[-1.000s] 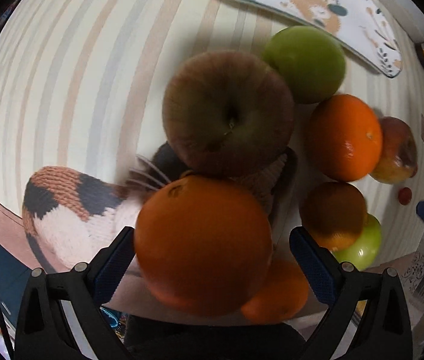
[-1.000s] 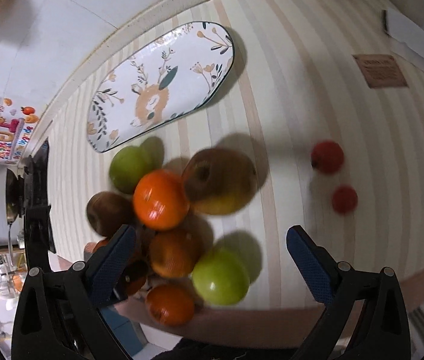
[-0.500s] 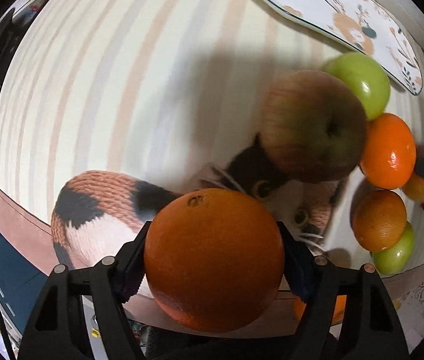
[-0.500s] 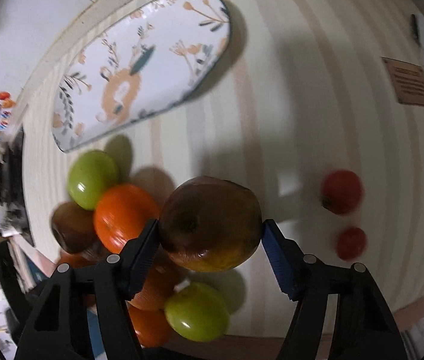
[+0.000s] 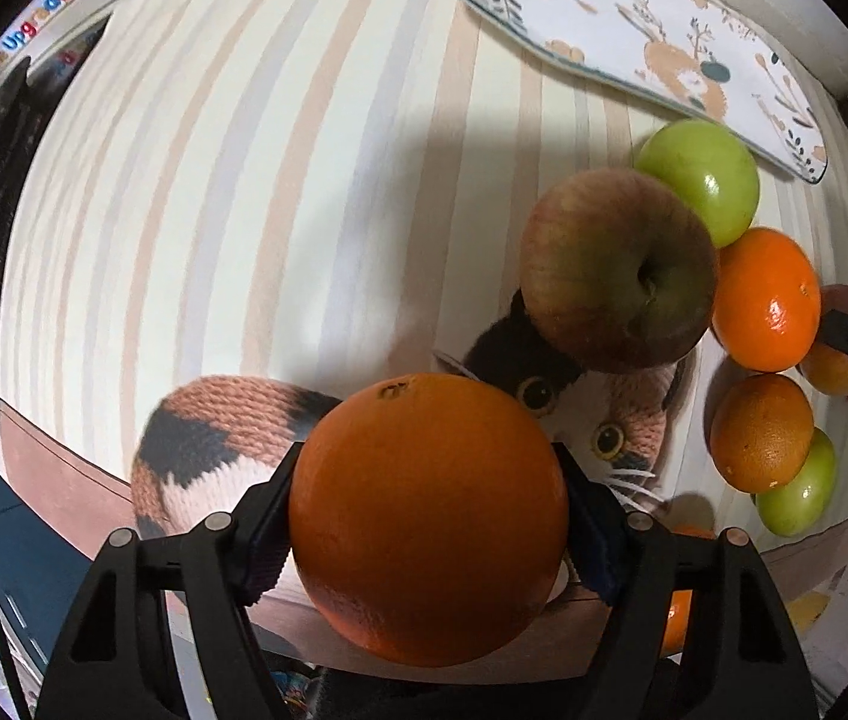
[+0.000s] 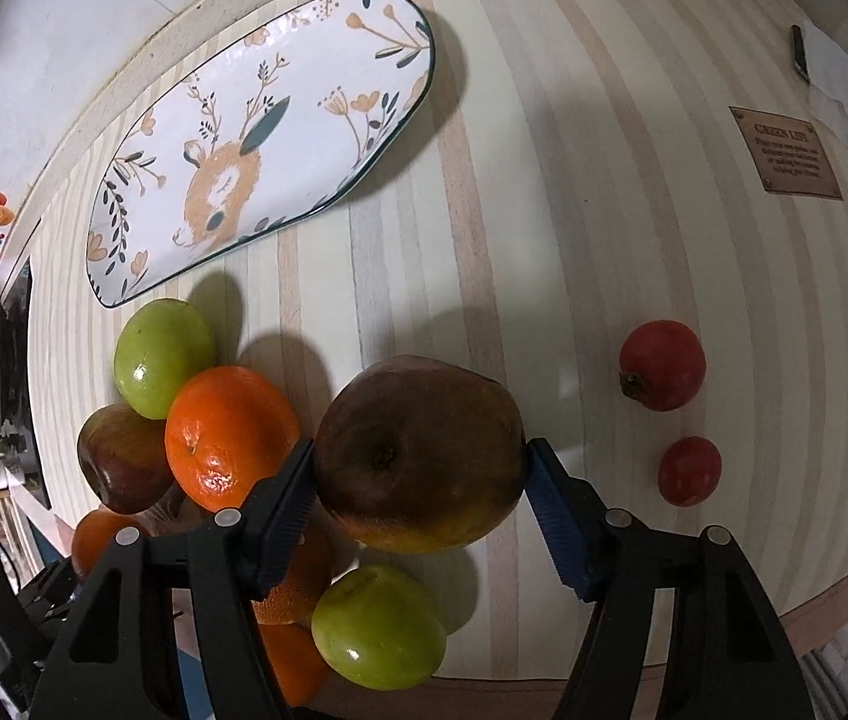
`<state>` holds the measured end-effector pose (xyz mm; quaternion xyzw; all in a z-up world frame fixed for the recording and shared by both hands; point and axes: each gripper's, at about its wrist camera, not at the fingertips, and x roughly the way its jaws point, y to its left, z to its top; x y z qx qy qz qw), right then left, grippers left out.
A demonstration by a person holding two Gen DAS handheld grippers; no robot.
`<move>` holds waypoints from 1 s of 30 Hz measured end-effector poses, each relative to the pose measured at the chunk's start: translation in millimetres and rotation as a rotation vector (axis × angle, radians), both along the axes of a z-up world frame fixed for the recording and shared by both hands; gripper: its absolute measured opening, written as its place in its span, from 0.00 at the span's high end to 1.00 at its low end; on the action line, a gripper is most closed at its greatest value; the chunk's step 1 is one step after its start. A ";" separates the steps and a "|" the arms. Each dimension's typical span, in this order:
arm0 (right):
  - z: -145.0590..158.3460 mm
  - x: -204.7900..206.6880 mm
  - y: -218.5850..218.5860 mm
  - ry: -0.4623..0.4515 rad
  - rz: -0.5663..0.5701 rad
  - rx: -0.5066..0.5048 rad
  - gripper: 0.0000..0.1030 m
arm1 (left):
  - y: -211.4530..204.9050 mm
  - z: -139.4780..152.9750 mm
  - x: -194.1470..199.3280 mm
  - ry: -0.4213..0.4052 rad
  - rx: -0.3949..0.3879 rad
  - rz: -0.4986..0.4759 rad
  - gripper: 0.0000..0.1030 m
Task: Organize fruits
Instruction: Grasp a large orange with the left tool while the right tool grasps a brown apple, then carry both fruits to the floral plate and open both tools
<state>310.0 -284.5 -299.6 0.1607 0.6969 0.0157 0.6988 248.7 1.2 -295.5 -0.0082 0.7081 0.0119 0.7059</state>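
Observation:
My left gripper [image 5: 427,516] is shut on a large orange [image 5: 424,516], held above the striped table. A red-green apple [image 5: 616,270], a green apple [image 5: 700,180], a mandarin [image 5: 763,300] and another orange [image 5: 760,432] lie clustered to its right. My right gripper [image 6: 418,483] is shut on a dark brownish apple [image 6: 418,450], pads pressing both sides. Left of it sit a green apple [image 6: 163,354], a mandarin [image 6: 226,432] and a dark red apple [image 6: 121,456]; a second green apple [image 6: 376,624] lies below. A white oval deer-print plate [image 6: 256,150] [image 5: 664,48] stands bare at the back.
Two small red fruits [image 6: 661,372] [image 6: 688,471] lie to the right on the striped table [image 6: 544,240]. A knitted cat mat [image 5: 214,432] lies under the fruit pile by the front edge. A brown label [image 6: 787,150] and paper [image 6: 844,96] are at the far right.
Both grippers have closed from wide open: the left onto the orange and lifted it off the pile, the right onto the brownish apple after coming down over it.

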 end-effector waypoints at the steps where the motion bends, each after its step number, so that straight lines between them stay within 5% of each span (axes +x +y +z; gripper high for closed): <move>1: 1.3 -1.4 -0.6 -0.004 -0.006 0.004 0.32 | 3.4 5.7 -1.2 -0.007 -0.001 0.000 0.28; 8: 24.0 1.0 -3.4 -0.046 -0.023 0.043 0.32 | 11.0 71.0 5.1 -0.093 -0.035 0.004 0.28; 13: 52.6 21.0 -9.6 -0.104 -0.063 0.125 0.32 | 2.9 121.1 53.6 -0.176 -0.102 -0.023 0.28; 20: 66.6 89.4 0.7 -0.174 -0.029 0.162 0.32 | -42.6 101.6 169.8 -0.169 -0.195 -0.036 0.28; 30: 19.9 179.4 30.7 -0.138 0.124 0.111 0.32 | -78.0 30.6 270.8 0.027 -0.252 -0.019 0.28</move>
